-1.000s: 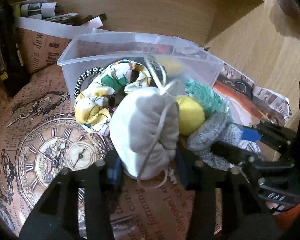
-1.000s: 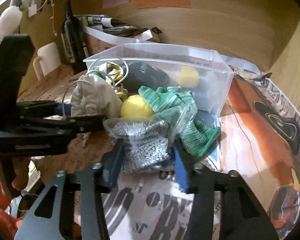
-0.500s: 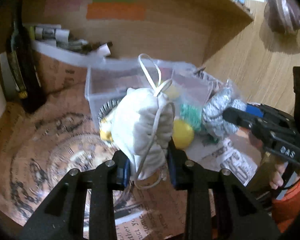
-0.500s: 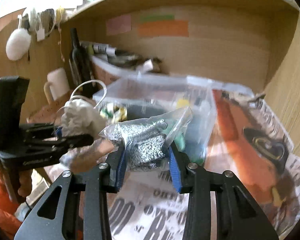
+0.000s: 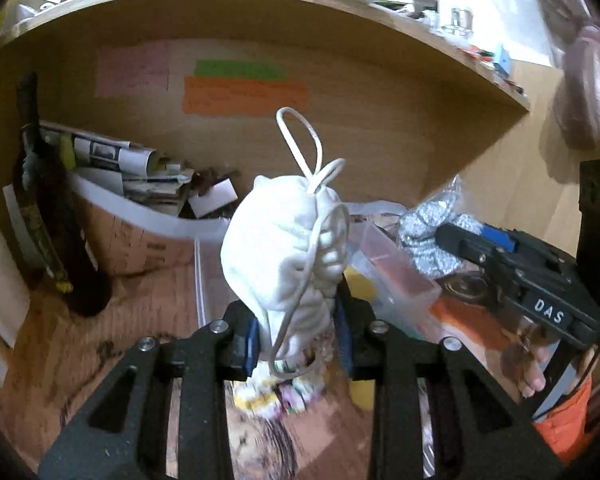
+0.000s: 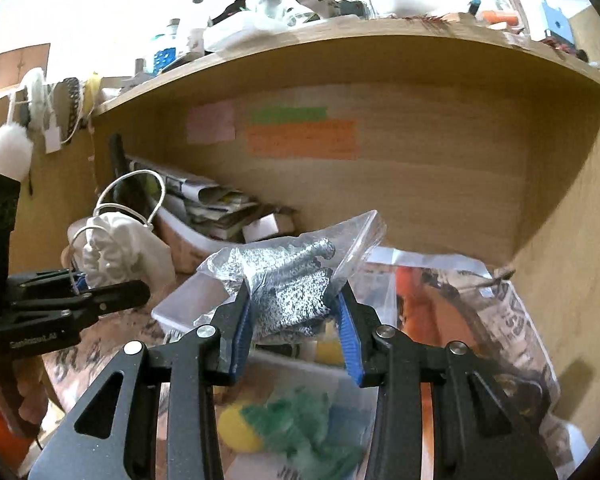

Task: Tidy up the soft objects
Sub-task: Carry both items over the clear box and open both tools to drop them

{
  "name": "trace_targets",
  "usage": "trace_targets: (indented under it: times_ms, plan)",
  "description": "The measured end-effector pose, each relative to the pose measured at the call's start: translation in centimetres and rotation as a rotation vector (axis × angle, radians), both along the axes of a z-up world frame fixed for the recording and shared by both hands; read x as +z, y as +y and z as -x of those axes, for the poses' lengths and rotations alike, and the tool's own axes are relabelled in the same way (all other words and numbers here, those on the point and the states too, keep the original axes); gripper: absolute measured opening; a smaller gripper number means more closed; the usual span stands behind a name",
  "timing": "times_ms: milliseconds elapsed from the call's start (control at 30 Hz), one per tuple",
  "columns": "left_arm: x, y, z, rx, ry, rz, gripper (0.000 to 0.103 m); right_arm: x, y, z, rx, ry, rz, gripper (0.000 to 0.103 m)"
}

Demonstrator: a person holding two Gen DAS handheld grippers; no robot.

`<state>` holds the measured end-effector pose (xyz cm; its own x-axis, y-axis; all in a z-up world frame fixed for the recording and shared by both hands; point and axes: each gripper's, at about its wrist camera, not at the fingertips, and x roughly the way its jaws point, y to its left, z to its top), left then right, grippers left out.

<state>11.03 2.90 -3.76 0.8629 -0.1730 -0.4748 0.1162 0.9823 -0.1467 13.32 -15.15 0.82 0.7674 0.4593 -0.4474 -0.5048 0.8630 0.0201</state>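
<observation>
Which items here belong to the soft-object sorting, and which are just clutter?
Job items:
- white drawstring pouch, held in left tool
- bagged grey knit gloves, held in right tool
- clear plastic bin
- yellow ball
- green knit glove

Lying about:
- dark bottle
- rolled newspapers
- sticky notes
- white pompom

— Left gripper? Raised off the surface, blue pads pressed against a white drawstring pouch.

— And the right gripper? Lifted too, fingers pinching a clear bag of grey knit from both sides.

— Side by side? Yes, level with each other, each visible in the other's camera, bare fingers under both handles.
</observation>
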Motion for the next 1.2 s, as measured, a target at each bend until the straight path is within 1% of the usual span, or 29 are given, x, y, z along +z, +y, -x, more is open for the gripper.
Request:
trace_targets:
  times_ms: [100,167,300,400,533,633,767,867,933,1000,1100,1167,1200]
  plan:
    - [-0.3,0.2,-2.1,0.015,0.021,-0.006,0.031,-0.2,0.5,-1.8,0.003,0.026,0.009,0.035]
    - [-0.8,0.3,-3.6,0.011,0.050,-0.006,0.031,-0.8,0.9,-2.9,0.002,0.043,0.025,0.035]
    - [-2.7,0.2,-6.8,-0.008,0.142,0.006,0.031,-2.4,1.4,-5.5,0.010,0.130,0.046,0.035]
    - [-4.3,-0.4,-8.9,-0.018,0.206,-0.020,0.031,-4.0,1.8,-7.2,-0.007,0.187,0.084,0.035]
    - [-6.3,-1.0,-10.8,-0.037,0.283,-0.040,0.031,-5.9,2.3,-8.8,-0.006,0.261,0.133,0.035]
    - [-7.2,-1.0,-11.5,-0.042,0.314,-0.046,0.031,-7.0,2.7,-9.3,-0.009,0.282,0.174,0.035]
    - [-7.5,-1.3,-11.2,-0.041,0.309,-0.068,0.033,-7.9,3.2,-9.6,0.001,0.306,0.196,0.038]
    - [-7.3,-1.6,-10.9,-0.043,0.288,-0.092,0.040,-8.0,3.5,-9.5,-0.001,0.306,0.215,0.039]
    - [-7.0,-1.5,-10.4,-0.041,0.275,-0.094,0.045,-7.8,3.5,-9.4,-0.004,0.302,0.224,0.041]
    - [-6.5,-1.4,-10.0,-0.037,0.261,-0.095,0.047,-7.3,3.4,-9.2,-0.009,0.286,0.221,0.051]
    - [-5.5,-1.4,-9.0,-0.028,0.234,-0.115,0.048,-6.0,2.9,-8.4,-0.025,0.237,0.204,0.062]
    - [-4.6,-1.4,-8.2,-0.030,0.209,-0.111,0.049,-4.9,2.4,-7.7,-0.012,0.212,0.187,0.066]
    - [-4.2,-1.4,-7.9,-0.031,0.197,-0.107,0.053,-4.4,2.3,-7.3,-0.010,0.199,0.186,0.067]
